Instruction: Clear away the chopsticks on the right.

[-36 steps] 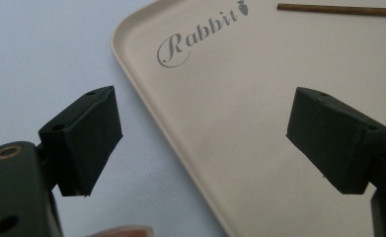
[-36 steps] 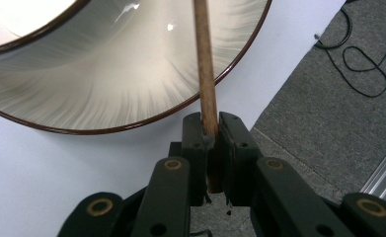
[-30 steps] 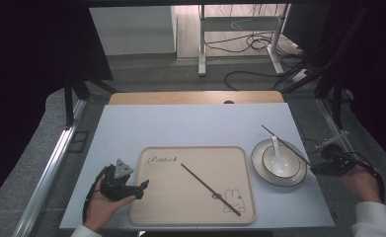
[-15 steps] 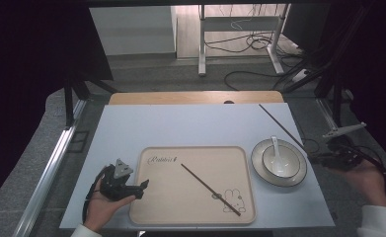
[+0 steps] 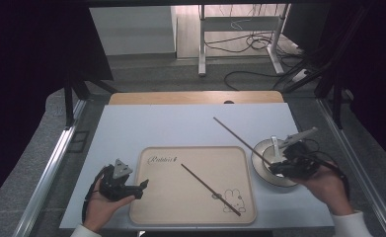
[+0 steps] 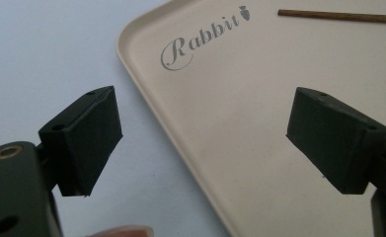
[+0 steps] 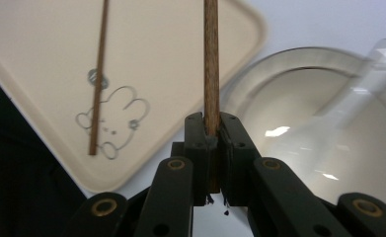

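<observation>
A beige tray [image 5: 195,149] printed with "Rabbit" and a rabbit drawing lies at the table's front. One brown chopstick [image 5: 210,183] rests diagonally on it. My right gripper [image 5: 275,165] is shut on the end of a second chopstick [image 5: 240,137], which slants up and to the far left over the table. In the right gripper view the jaws [image 7: 212,133] pinch this chopstick [image 7: 211,59], with the tray [image 7: 171,54] and the lying chopstick [image 7: 99,74] beyond. My left gripper [image 5: 142,187] rests open at the tray's left edge, and nothing is between its jaws [image 6: 215,138].
A white bowl on a plate [image 5: 264,157], with a pale spoon [image 5: 275,145] in it, stands just right of the tray, under my right gripper. The bowl [image 7: 304,113] looks blurred in the right gripper view. The table's far half is bare pale blue. Cables lie on the floor beyond.
My right hand has moved left toward the tray and risen a little, carrying the chopstick away from the bowl's far side. The left gripper has stayed put.
</observation>
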Demonstrator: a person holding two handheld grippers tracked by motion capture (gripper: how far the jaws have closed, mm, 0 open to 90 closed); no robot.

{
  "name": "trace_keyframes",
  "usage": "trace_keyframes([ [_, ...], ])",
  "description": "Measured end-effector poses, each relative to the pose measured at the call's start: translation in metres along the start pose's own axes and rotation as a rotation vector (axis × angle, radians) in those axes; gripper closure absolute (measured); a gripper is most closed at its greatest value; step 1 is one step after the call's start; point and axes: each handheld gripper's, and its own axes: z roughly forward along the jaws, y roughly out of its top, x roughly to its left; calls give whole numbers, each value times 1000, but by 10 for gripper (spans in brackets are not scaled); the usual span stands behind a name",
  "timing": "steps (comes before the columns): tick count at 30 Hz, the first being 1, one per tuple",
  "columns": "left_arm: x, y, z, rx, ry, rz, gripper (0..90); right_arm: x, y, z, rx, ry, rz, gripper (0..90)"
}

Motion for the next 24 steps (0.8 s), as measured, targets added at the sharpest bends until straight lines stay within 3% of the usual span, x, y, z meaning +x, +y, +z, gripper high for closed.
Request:
trace_keyframes([
  [3, 0, 0, 1, -1, -2, -2, 136, 10, 2, 14, 35, 11, -13, 829],
  [4, 0, 0, 1, 3, -3, 3, 136, 20, 3, 30, 70, 23, -22, 828],
  [5, 0, 0, 1, 3, -3, 3, 136, 20, 3, 30, 70, 23, -22, 828],
  [7, 0, 0, 0, 1, -3, 2, 136, 33, 4, 56, 135, 46, -50, 828],
  [8, 0, 0, 0, 1, -3, 2, 136, 33, 4, 56, 135, 46, -50, 828],
  [9, 0, 0, 0, 1, -2, 3, 136, 40, 5, 71, 174, 54, -69, 829],
  [10, 0, 0, 0, 1, -2, 3, 136, 40, 5, 71, 174, 54, -69, 829],
  [14, 0, 0, 0, 0, -2, 3, 137, 54, 3, 98, 251, 58, -79, 827],
  [17, 0, 0, 0, -1, -3, 3, 136, 57, 3, 102, 256, 59, -81, 823],
  [18, 0, 0, 0, -3, -3, -1, 136, 58, 3, 102, 249, 50, -84, 724],
  [19, 0, 0, 0, -3, -3, -1, 137, 58, 3, 102, 249, 50, -84, 724],
  [20, 0, 0, 0, -5, -3, -2, 137, 59, 4, 101, 240, 49, -92, 667],
  [21, 0, 0, 0, -1, -3, 2, 136, 61, 5, 99, 226, 43, -97, 625],
  [22, 0, 0, 0, 0, -2, 2, 136, 64, 10, 92, 177, 24, -111, 564],
  [23, 0, 0, 0, 1, -2, 3, 136, 64, 10, 92, 177, 24, -111, 564],
  [24, 0, 1, 0, -1, -1, 1, 136, 71, 17, 87, 108, 17, -137, 509],
])
